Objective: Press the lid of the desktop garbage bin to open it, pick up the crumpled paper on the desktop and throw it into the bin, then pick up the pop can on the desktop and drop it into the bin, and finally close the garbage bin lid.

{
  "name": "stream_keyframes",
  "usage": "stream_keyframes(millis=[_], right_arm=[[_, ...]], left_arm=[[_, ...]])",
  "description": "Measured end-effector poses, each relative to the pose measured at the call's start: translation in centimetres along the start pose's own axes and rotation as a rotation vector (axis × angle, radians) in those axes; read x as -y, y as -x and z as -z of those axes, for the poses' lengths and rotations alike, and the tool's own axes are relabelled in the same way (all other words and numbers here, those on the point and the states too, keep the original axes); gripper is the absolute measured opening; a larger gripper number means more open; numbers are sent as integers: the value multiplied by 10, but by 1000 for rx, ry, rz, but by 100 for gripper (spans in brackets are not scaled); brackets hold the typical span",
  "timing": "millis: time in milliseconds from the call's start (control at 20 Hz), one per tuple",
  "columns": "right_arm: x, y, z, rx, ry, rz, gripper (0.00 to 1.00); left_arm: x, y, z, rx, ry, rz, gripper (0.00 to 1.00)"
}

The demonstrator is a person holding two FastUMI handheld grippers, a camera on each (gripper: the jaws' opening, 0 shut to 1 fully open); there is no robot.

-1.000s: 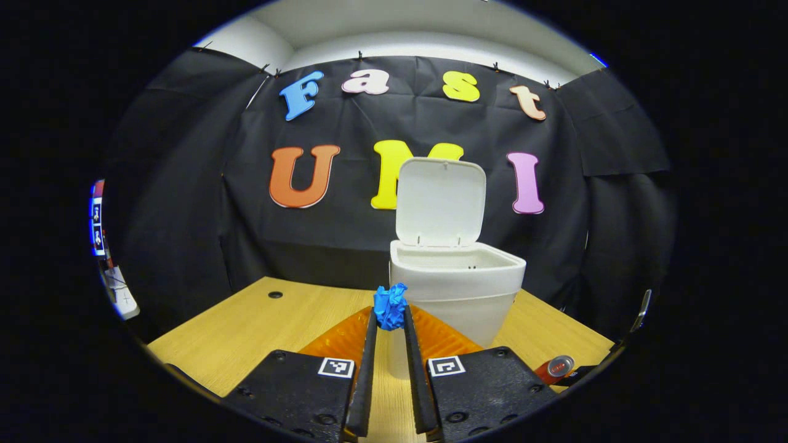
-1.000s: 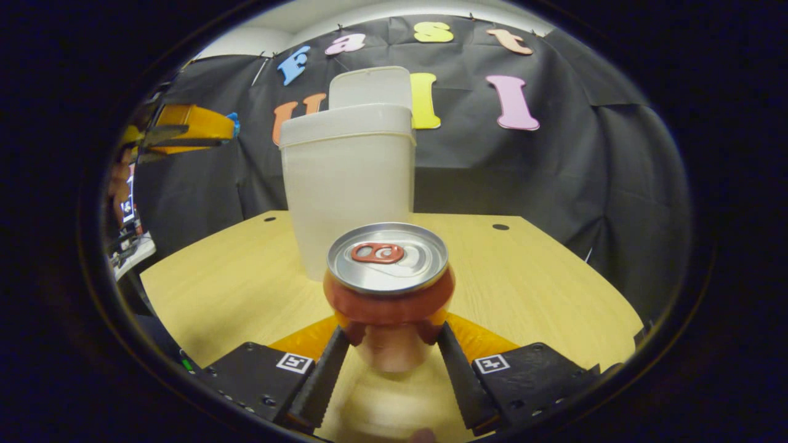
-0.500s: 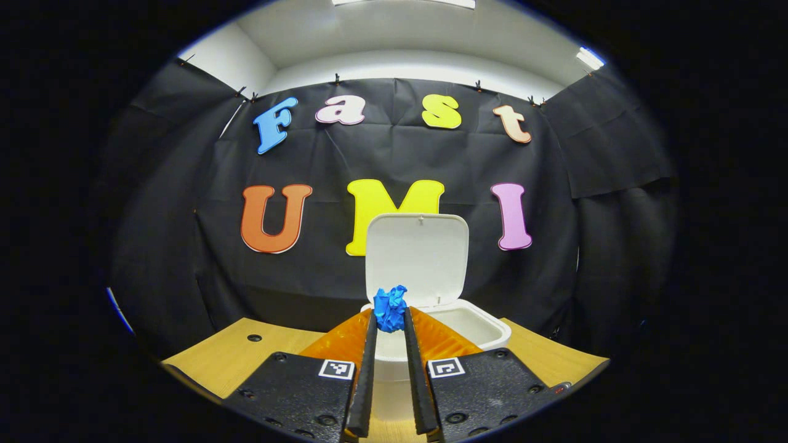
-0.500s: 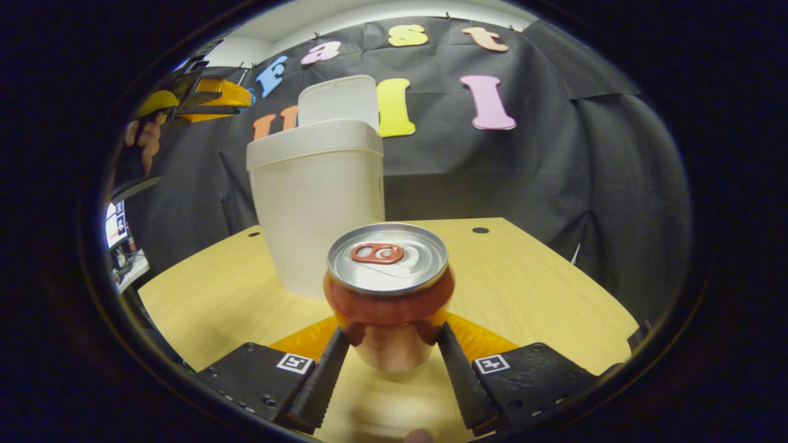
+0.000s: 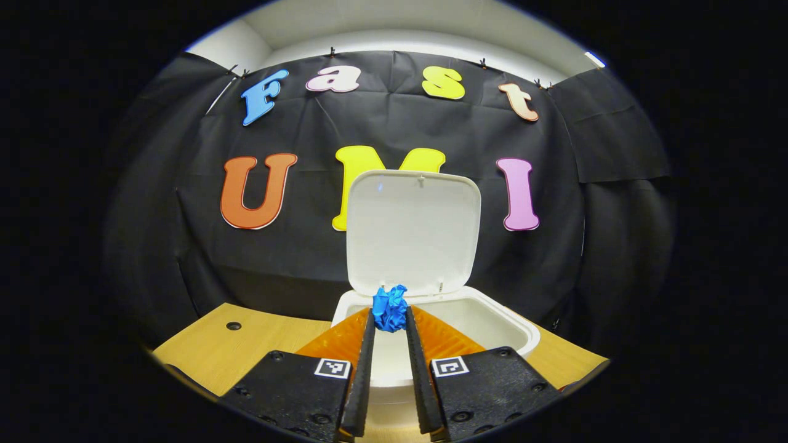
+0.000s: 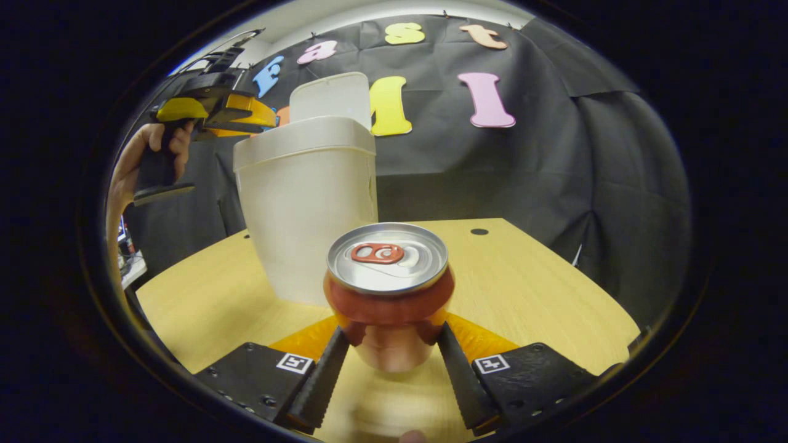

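- Left claw (image 5: pixel 389 320) is seen at the bottom of the left gripper view, its two fingers drawn narrow and pressed on either side of the crumpled paper (image 5: pixel 389 307), which is held raised above the front rim of the garbage bin (image 5: pixel 492 320).
- Right claw (image 6: pixel 393 344) is seen at the bottom of the right gripper view, its fingers spread about the pop can (image 6: pixel 388 289) and pressed against both sides of its lower body; the can is held upright, top facing the camera, over the bench (image 6: pixel 529 289).
- Wooden bench surface is seen in both views, with a small dark round hole (image 6: pixel 479 232) in it beyond the can.
- White bin is stood on the bench, just behind and left of the can in the right gripper view (image 6: pixel 308 209); its interior is seen from above in the left gripper view.
- Lid (image 5: pixel 412 231) is stood open and upright at the back of the bin.
- In the right gripper view the left claw (image 6: pixel 246 117) is seen at the upper left, level with the bin's rim, held by a hand (image 6: pixel 138 160).
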State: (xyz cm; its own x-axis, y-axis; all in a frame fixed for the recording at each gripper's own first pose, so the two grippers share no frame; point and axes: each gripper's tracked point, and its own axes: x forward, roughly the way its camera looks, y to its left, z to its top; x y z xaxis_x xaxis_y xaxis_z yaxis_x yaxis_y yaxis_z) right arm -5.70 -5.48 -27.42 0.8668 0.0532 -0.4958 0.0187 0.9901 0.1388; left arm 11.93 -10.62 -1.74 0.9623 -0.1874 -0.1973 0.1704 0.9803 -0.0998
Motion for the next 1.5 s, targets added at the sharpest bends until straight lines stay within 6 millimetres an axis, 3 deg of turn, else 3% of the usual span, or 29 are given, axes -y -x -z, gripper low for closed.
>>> stream_keyframes(millis=[200, 250, 350, 450, 500, 800, 900, 1100, 1150, 1400, 1500], right_arm=[[-5, -6, 2, -7, -6, -15, 80], [-7, -7, 0, -5, -4, -19, 80], [-11, -7, 0, -5, -1, -27, 80], [-15, -7, -1, -2, 4, -33, 80], [-15, -6, -1, 1, 8, -32, 81], [-18, -2, -3, 3, 24, -26, 80], [-23, 1, -13, 16, 22, -32, 80], [-37, 8, -41, 73, 64, -48, 80], [-41, 9, -49, 79, 72, -58, 81], [-62, 15, -101, 146, 109, -95, 80], [-79, 20, -125, 163, 115, -148, 81]], left_arm=[[3, 1, 1, -4, -12, 11, 39], [4, 1, 1, -5, -8, 19, 57], [5, 2, 3, -9, -2, 22, 67], [0, 4, -2, 1, -6, 9, 96], [-2, 7, -4, 12, -6, 3, 98], [-9, 23, -9, 27, 11, -15, 98], [-16, 31, -5, 22, 36, -22, 98], [-37, 54, 4, 13, 38, -50, 99], [-27, 55, 5, 15, 35, -59, 99], [-63, 88, 34, -7, 15, -114, 99], [-77, 98, 48, -17, 18, -137, 99]])
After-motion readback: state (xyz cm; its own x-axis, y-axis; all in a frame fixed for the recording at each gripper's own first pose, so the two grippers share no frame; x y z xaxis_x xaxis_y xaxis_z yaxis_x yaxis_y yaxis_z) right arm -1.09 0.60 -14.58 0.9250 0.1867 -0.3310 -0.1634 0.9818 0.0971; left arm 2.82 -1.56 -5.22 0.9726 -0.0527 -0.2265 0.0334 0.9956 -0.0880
